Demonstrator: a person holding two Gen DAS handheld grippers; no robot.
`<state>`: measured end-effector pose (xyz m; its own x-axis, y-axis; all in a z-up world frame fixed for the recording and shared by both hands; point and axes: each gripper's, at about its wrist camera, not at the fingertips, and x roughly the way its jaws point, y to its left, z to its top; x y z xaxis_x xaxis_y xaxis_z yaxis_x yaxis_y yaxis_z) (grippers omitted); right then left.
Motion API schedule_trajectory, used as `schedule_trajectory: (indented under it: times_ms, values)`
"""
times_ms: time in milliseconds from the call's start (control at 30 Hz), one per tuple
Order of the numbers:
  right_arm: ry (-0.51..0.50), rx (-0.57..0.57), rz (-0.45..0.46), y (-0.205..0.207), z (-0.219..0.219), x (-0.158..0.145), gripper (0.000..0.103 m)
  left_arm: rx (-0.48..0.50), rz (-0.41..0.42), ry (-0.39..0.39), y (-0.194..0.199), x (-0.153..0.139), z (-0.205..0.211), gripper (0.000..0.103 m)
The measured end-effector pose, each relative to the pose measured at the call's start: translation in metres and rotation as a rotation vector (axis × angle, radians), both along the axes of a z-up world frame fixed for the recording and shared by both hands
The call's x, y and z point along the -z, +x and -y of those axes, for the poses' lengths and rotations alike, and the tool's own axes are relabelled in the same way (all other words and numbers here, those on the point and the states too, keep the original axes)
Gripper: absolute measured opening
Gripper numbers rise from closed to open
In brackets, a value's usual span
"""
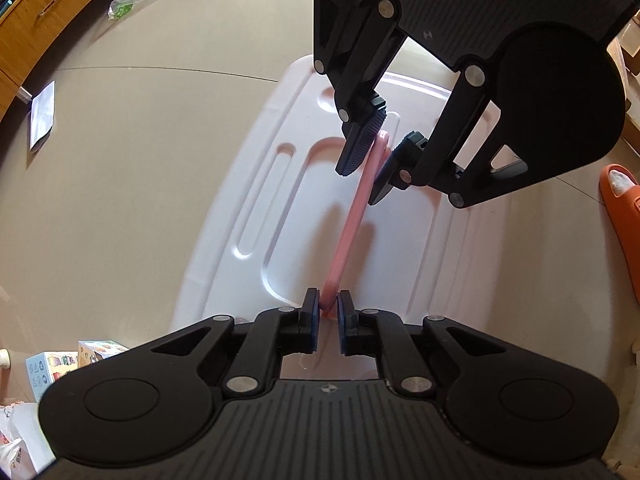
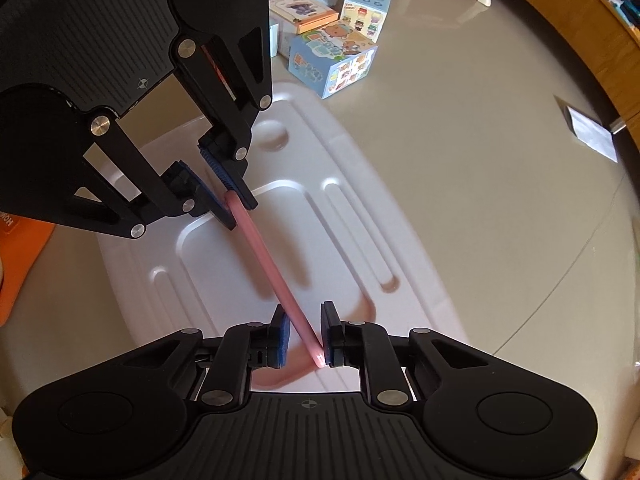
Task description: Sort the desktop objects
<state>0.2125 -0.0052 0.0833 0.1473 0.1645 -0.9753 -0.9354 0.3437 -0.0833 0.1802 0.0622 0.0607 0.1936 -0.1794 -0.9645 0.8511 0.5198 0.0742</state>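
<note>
Two black hand-held claws faced each other above a white moulded plastic counter (image 1: 248, 184) with shallow recessed slots and a round dimple. Between them ran a thin, flat pink plastic strip (image 1: 352, 216), held on edge in the air over the counter's middle recess, clear of the surface.

The left claw (image 1: 329, 312) had its blue-padded fingers pinched on one end of the pink strip. In the right wrist view, this same claw reached in from the upper left, gripping the strip's far end.

The right claw (image 2: 305, 336) was partly open: the strip's near end touched the right-hand pad, while a gap showed between the strip and the left-hand pad. From the left wrist view I could not tell how firmly it pressed.

Beyond the counter's far corner, on the beige floor, sat a cluster of colourful cartoon-printed cardboard boxes (image 2: 332, 60). A white sheet of paper (image 2: 592, 134) lay near a wooden cabinet (image 1: 40, 12).
</note>
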Motion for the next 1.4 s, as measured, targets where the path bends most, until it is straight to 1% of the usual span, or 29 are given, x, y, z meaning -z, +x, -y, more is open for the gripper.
schedule_trajectory:
  times_ms: [33, 67, 100, 133, 167, 233, 267, 300, 333, 367, 400, 433, 467, 500, 533, 567, 600, 700, 800, 833, 867, 900, 967, 1033, 1067, 1133, 1200, 1300, 1400]
  values:
    - [-0.001, 0.01, -0.002, 0.001, 0.0, 0.0, 0.016, -0.007, -0.004, -0.004, 0.0, -0.001, 0.0, 0.01]
    - [-0.004, 0.019, -0.001, 0.002, 0.0, 0.0, 0.021, -0.013, -0.006, -0.004, -0.001, -0.002, 0.0, 0.01]
    - [-0.013, 0.027, 0.01, 0.003, 0.0, -0.002, 0.027, -0.022, -0.005, -0.002, -0.002, -0.005, 0.0, 0.011]
    - [-0.016, 0.036, 0.019, 0.003, 0.001, -0.005, 0.04, -0.033, -0.002, 0.001, -0.003, -0.007, 0.0, 0.012]
    - [-0.004, 0.04, 0.02, 0.001, 0.003, -0.01, 0.044, -0.044, 0.0, 0.004, -0.004, -0.01, 0.0, 0.013]
    - [0.034, 0.065, 0.018, -0.001, 0.007, -0.024, 0.044, -0.071, 0.012, 0.013, -0.008, -0.018, 0.001, 0.014]
    - [0.05, 0.088, 0.025, -0.003, 0.01, -0.031, 0.045, -0.097, 0.023, 0.015, -0.01, -0.022, 0.002, 0.017]
    - [0.065, 0.112, 0.034, -0.005, 0.014, -0.038, 0.046, -0.133, 0.031, 0.014, -0.012, -0.028, 0.002, 0.024]
    - [0.08, 0.143, 0.039, -0.008, 0.018, -0.05, 0.048, -0.174, 0.037, 0.011, -0.015, -0.033, 0.002, 0.029]
    - [0.093, 0.177, 0.042, -0.011, 0.023, -0.059, 0.054, -0.219, 0.041, 0.008, -0.019, -0.039, 0.002, 0.042]
    - [0.103, 0.208, 0.049, -0.014, 0.026, -0.066, 0.057, -0.267, 0.043, 0.006, -0.025, -0.045, 0.0, 0.054]
    - [0.112, 0.239, 0.055, -0.017, 0.029, -0.073, 0.06, -0.312, 0.047, -0.004, -0.028, -0.051, -0.001, 0.057]
    - [0.122, 0.273, 0.069, -0.023, 0.034, -0.082, 0.06, -0.354, 0.05, -0.028, -0.028, -0.06, -0.001, 0.058]
    - [0.132, 0.308, 0.083, -0.029, 0.04, -0.091, 0.06, -0.4, 0.048, -0.055, -0.032, -0.068, 0.0, 0.06]
    - [0.142, 0.342, 0.097, -0.036, 0.047, -0.101, 0.063, -0.447, 0.045, -0.074, -0.04, -0.072, 0.002, 0.063]
    - [0.151, 0.391, 0.107, -0.045, 0.059, -0.108, 0.063, -0.495, 0.051, -0.089, -0.043, -0.075, 0.003, 0.07]
    - [0.16, 0.428, 0.112, -0.052, 0.066, -0.111, 0.063, -0.537, 0.065, -0.101, -0.047, -0.078, 0.004, 0.073]
    - [0.191, 0.568, 0.144, -0.076, 0.088, -0.123, 0.065, -0.632, 0.119, -0.134, -0.075, -0.087, 0.009, 0.079]
    - [0.229, 0.691, 0.173, -0.099, 0.106, -0.127, 0.068, -0.705, 0.167, -0.158, -0.101, -0.092, 0.016, 0.08]
    - [0.245, 0.728, 0.184, -0.107, 0.111, -0.127, 0.072, -0.726, 0.182, -0.162, -0.109, -0.092, 0.018, 0.08]
    - [0.264, 0.774, 0.199, -0.116, 0.117, -0.126, 0.077, -0.748, 0.193, -0.169, -0.116, -0.093, 0.019, 0.084]
    - [0.282, 0.822, 0.216, -0.126, 0.123, -0.125, 0.078, -0.766, 0.201, -0.177, -0.123, -0.093, 0.019, 0.088]
    - [0.319, 0.917, 0.242, -0.144, 0.135, -0.12, 0.082, -0.793, 0.212, -0.187, -0.135, -0.093, 0.021, 0.091]
    - [0.35, 0.997, 0.248, -0.161, 0.146, -0.114, 0.082, -0.792, 0.224, -0.176, -0.143, -0.091, 0.026, 0.091]
    - [0.352, 1.038, 0.254, -0.17, 0.151, -0.11, 0.082, -0.783, 0.233, -0.166, -0.147, -0.091, 0.03, 0.091]
    - [0.349, 1.085, 0.255, -0.182, 0.156, -0.102, 0.082, -0.784, 0.249, -0.164, -0.155, -0.092, 0.033, 0.092]
    - [0.36, 1.124, 0.258, -0.191, 0.158, -0.095, 0.082, -0.814, 0.23, -0.197, -0.161, -0.091, 0.031, 0.096]
    - [0.416, 1.187, 0.249, -0.204, 0.163, -0.088, 0.082, -0.87, 0.203, -0.242, -0.167, -0.088, 0.025, 0.097]
    - [0.457, 1.257, 0.21, -0.213, 0.167, -0.077, 0.083, -0.905, 0.25, -0.269, -0.175, -0.089, 0.025, 0.097]
